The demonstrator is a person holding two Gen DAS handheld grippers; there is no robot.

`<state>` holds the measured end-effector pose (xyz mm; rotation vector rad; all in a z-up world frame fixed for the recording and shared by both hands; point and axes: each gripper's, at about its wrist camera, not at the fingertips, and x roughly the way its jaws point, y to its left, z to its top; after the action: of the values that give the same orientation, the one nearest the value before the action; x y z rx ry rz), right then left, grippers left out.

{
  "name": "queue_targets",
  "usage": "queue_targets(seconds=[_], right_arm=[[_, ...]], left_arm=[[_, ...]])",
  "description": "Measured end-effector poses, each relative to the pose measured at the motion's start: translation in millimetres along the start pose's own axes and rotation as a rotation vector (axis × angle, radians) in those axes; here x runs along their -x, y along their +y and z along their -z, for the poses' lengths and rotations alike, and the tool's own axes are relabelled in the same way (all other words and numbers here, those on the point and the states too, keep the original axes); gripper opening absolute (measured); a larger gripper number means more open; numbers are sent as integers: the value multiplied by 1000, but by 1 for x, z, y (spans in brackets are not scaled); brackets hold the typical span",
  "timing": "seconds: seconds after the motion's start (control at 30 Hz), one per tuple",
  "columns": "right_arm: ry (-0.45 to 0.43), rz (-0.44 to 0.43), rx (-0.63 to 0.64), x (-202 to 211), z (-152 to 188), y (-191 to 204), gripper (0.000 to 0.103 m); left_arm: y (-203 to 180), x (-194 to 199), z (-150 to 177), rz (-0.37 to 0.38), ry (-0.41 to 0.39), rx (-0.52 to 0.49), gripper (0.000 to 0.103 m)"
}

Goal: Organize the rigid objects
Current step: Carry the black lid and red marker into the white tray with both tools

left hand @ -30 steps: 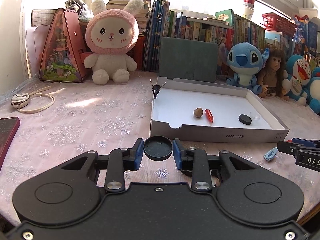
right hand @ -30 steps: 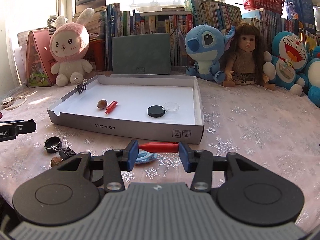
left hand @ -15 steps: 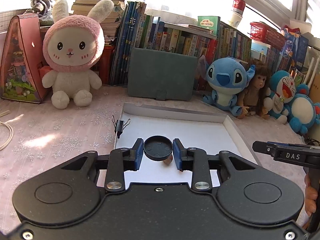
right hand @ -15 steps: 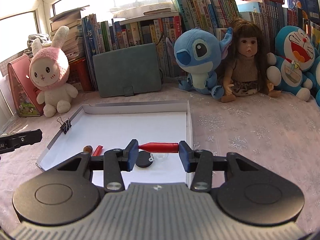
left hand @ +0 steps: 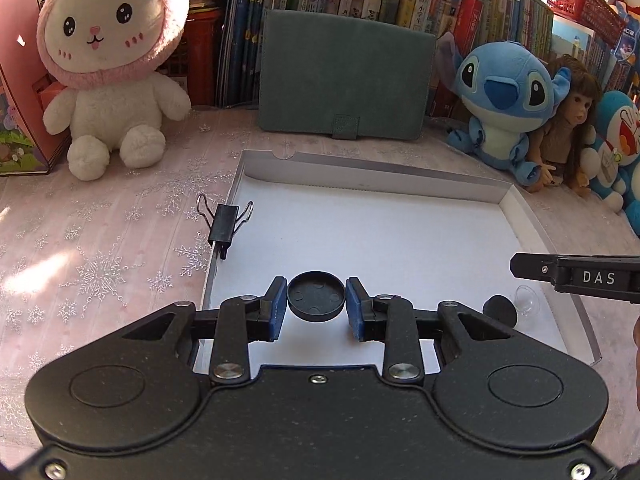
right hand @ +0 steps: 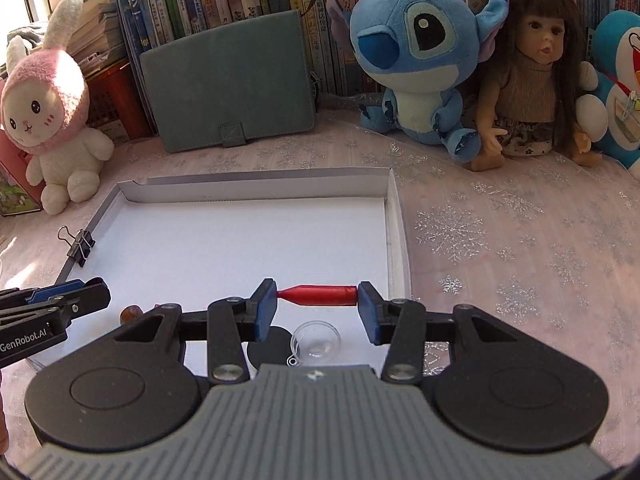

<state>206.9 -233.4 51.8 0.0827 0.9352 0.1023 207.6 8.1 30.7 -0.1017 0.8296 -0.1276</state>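
My left gripper (left hand: 316,300) is shut on a round black cap (left hand: 316,297) and holds it above the near left part of the white cardboard tray (left hand: 360,236). My right gripper (right hand: 317,298) is shut on a red bullet-shaped piece (right hand: 320,295) held crosswise over the tray's (right hand: 240,236) near right part. On the tray floor lie a black disc (right hand: 276,346), a clear round lid (right hand: 317,340) and a brown nut (right hand: 130,314). The disc (left hand: 500,310) and clear lid (left hand: 527,300) also show in the left wrist view.
A black binder clip (left hand: 224,222) sits on the tray's left wall. A pink bunny plush (left hand: 112,64), a green case (left hand: 344,84), a blue plush (left hand: 508,104), a doll (right hand: 528,84) and books line the back. The pink snowflake cloth (right hand: 520,240) lies right of the tray.
Both grippers have moved forward and over the tray, each still holding its object. The tray floor now fills the view beneath them.
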Motion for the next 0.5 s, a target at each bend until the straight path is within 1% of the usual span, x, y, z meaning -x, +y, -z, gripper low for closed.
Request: queue_targets(seconds=[0.2,0.5], right_arm=[[20,10,-12,-17,2,-2,50],[29,17,3,-22,5,-3,50]], left_arm=[[-2,-10,4,-17,12,-13,30],[-7,-15,7,-28,14,-38,30]])
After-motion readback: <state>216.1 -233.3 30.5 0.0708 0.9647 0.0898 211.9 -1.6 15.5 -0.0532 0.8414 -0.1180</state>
